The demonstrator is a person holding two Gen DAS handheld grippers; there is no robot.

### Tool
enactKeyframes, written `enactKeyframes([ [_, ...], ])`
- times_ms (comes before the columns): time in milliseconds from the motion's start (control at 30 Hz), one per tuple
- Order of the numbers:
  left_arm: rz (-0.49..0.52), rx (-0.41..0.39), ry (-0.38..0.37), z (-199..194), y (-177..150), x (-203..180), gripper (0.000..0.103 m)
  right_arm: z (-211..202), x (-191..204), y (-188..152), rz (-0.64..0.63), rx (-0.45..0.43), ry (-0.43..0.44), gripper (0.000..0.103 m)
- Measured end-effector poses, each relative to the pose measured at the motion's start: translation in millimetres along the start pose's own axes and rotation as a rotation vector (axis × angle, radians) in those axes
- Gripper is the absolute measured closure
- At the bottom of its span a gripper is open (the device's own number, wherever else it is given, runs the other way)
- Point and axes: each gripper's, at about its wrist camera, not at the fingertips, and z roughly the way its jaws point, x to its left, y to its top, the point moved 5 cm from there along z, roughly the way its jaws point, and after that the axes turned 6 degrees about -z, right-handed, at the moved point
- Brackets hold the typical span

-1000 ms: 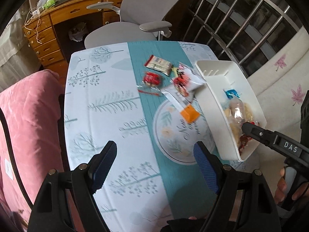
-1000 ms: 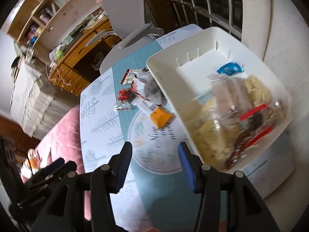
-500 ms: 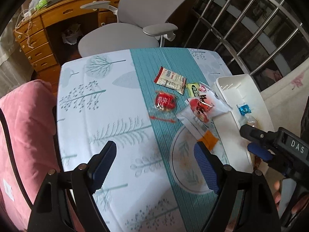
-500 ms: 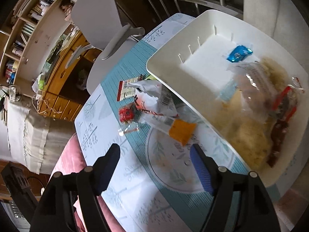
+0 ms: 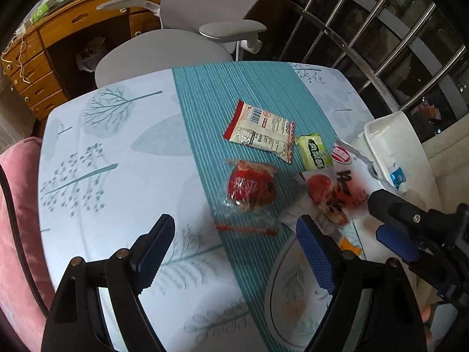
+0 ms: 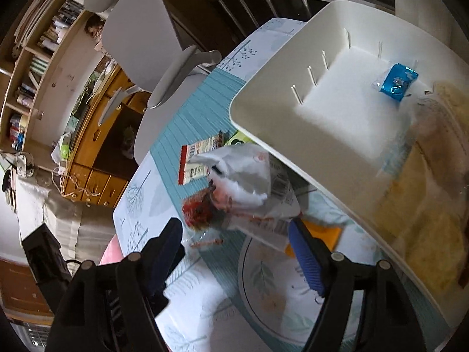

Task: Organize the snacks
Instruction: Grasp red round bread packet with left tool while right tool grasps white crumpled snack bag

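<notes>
Loose snacks lie on the teal stripe of the tablecloth: a white packet with red ends (image 5: 259, 130), a small green packet (image 5: 313, 151), a red snack in clear wrap (image 5: 250, 186), a large white-and-red bag (image 5: 337, 187) and an orange packet (image 6: 322, 234). My left gripper (image 5: 234, 246) hangs open just short of the red snack. My right gripper (image 6: 234, 234) is open above the large bag (image 6: 243, 182), holding nothing, and shows from the side (image 5: 384, 220). The white bin (image 6: 263, 99) holds a blue candy (image 6: 397, 80) and clear bags of yellowish snacks (image 6: 425, 205).
A grey office chair (image 5: 164, 50) stands at the table's far edge, with a wooden desk (image 5: 58, 38) behind it. A metal railing (image 5: 381, 44) runs at the far right. A pink cushion (image 5: 17, 220) borders the table's left side.
Both grippers have come down and forward toward the snack pile, which now looks larger. The right gripper's jaws have spread wider and its view has rolled.
</notes>
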Motion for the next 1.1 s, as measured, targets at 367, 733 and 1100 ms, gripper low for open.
enactKeyframes([
  [367,0.039,-0.015,0.038,38,13,-13,0.019,34,-10,13,0.078,0.023,-0.019,0.028],
  [733,0.024,0.049,0.084,66,16,-15,0.035,52,-13,16,0.084,0.052,-0.025,0.028],
  [1100,0.002,0.033,0.08,65,16,-16,0.054,55,-16,16,0.071,0.068,-0.01,0.035],
])
